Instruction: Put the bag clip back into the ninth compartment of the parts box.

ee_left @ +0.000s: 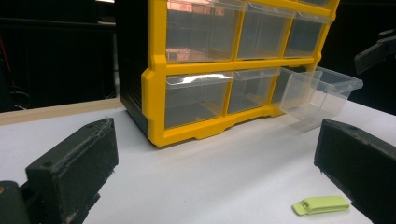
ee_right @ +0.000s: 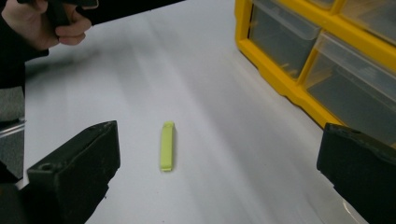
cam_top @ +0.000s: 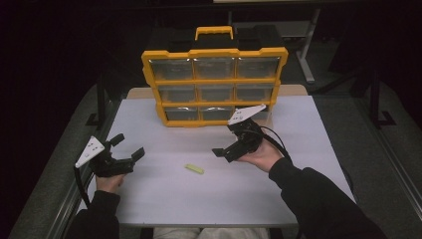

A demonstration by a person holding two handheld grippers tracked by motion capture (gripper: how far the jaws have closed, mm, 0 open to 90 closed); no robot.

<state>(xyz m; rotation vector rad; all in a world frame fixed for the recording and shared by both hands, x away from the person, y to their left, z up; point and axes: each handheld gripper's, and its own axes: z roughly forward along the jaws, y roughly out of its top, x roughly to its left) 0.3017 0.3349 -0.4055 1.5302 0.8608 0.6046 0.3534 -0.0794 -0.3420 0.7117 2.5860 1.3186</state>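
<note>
High view: a small lime-green clip (cam_top: 194,169) lies flat on the white tabletop (cam_top: 164,199), between the two grippers and touching neither. The left gripper (cam_top: 128,147) hovers near the tabletop's left edge, its fingers spread wide and holding nothing. The right gripper (cam_top: 225,149) hangs just right of the clip, aimed toward it, fingers likewise parted and empty. Behind stands a yellow drawer organizer (cam_top: 214,79), upright. From the left gripper view, its lower right clear drawer (ee_left: 320,93) is pulled out onto the tabletop.
</note>
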